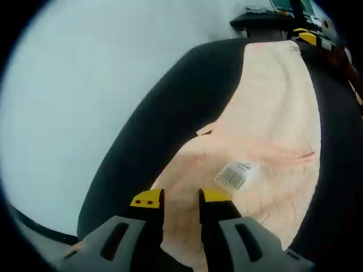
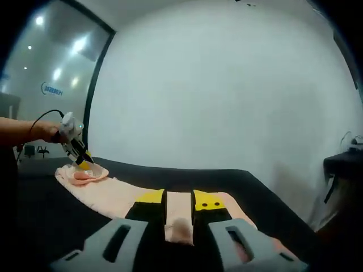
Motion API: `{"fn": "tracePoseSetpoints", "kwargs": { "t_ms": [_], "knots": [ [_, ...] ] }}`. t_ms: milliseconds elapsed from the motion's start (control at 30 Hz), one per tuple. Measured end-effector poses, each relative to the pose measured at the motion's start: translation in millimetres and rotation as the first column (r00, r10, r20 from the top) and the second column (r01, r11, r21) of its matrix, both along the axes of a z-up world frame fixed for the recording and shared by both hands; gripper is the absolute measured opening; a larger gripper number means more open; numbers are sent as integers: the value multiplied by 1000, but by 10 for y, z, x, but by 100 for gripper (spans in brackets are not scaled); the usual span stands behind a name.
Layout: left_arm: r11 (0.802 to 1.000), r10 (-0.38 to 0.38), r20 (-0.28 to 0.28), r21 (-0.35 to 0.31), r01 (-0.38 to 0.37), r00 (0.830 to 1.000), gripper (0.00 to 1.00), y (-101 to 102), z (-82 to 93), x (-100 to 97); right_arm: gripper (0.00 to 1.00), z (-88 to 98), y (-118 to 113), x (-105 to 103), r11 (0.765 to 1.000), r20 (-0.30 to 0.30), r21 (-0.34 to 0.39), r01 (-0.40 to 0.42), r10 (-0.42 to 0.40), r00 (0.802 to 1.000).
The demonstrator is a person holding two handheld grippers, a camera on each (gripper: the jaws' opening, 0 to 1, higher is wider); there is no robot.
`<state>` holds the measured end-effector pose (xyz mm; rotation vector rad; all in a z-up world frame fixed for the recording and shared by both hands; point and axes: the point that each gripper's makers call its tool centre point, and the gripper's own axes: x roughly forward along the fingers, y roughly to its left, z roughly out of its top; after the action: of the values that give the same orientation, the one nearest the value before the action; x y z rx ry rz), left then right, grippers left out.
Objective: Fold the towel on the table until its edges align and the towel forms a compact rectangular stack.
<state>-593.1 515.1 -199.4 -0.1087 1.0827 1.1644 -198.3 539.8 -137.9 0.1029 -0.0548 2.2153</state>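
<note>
We cannot read the print on the towel's (image 1: 266, 130) label (image 1: 237, 174), too small. Its near end is hidden behind the left gripper (image 1: 181, 196). In the right gripper view, the jaws of the right gripper (image 2: 179, 198) cover part of the towel edge

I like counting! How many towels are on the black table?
1. The pink towel lies stretched along the black table, held at one end by the left gripper and at the other by the right gripper.

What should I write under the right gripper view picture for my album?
Two grippers hold opposite ends of a pink towel on a black table.
</note>
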Motion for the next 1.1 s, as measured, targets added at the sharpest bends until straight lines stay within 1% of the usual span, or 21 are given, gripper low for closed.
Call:
{"fn": "tracePoseSetpoints", "kwargs": {
  "t_ms": [100,133,167,233,267,300,333,367,433,500,567,733,800,867,900,933,967,1000,1033,1067,1100],
  "knots": [
    [1000,-2,-13,-17,2,1000,24,-40,-61,-4,15,-3,-15,-7,1000,4,0,-2,2,1000],
    [1000,4,-4,-7,-4,1000,16,-29,-58,3,15,-3,-17,-10,1000,5,0,-2,2,1000],
    [1000,13,37,-4,-13,999,4,-31,-68,53,15,-3,-21,-19,1000,5,0,-6,6,1000],
    [999,32,50,22,-33,998,4,4,-36,33,15,-6,-17,-33,1000,6,0,-10,10,1000],
    [999,21,42,42,-23,999,4,18,0,48,15,-6,-18,-33,1000,4,-2,-11,11,1000],
    [997,-1,29,83,-1,1000,3,86,80,55,15,-7,-20,-32,1000,2,-3,-12,12,1000],
    [994,-2,36,113,-2,999,3,113,123,72,15,-5,-24,-25,1000,0,-4,-10,10,1000],
    [995,4,36,101,-8,999,3,67,119,102,15,-1,-29,-24,1000,-3,-4,-12,12,1000],
    [997,-13,-28,80,15,1000,3,76,79,42,15,-2,-31,-29,1000,-4,-4,-13,13,1000],
    [996,-6,-19,91,7,1000,3,160,87,2,15,0,-36,-32,1000,-4,-5,-15,15,1000],
    [993,5,12,119,-6,1000,3,214,120,16,15,3,-36,-26,1000,-7,-5,-14,14,1000],
    [983,32,30,178,-37,999,3,340,170,17,15,-3,-31,-19,1000,-11,-10,-13,13,1000],
    [980,107,12,165,-108,994,3,302,75,-55,15,-9,-29,-20,1000,-9,-12,-14,14,1000],
    [983,118,88,133,-129,989,8,281,-86,3,15,-13,-27,-32,1000,-7,-13,-18,18,1000],
    [984,105,129,128,-122,986,15,297,-110,27,15,-18,-27,-38,1000,-4,-15,-20,20,1000],
    [980,108,156,147,-131,982,22,263,-73,36,15,-23,-27,-40,1000,-2,-16,-21,21,1000],
    [973,124,173,171,-154,977,24,211,5,9,15,-24,-29,-41,1000,0,-16,-22,22,1000],
    [962,154,210,192,-195,965,26,145,88,-8,15,-26,-25,-43,1000,1,-17,-21,21,1000],
    [949,146,248,239,-207,958,31,-11,223,77,15,-27,-24,-40,1000,0,-17,-20,20,1000],
    [941,110,263,284,-186,958,34,-115,338,148,15,-25,-23,-32,1000,-1,-17,-17,17,1000],
    [936,88,268,308,-172,959,36,-130,405,184,15,-21,-22,-30,1000,-3,-16,-17,17,1000]
  ]
}}
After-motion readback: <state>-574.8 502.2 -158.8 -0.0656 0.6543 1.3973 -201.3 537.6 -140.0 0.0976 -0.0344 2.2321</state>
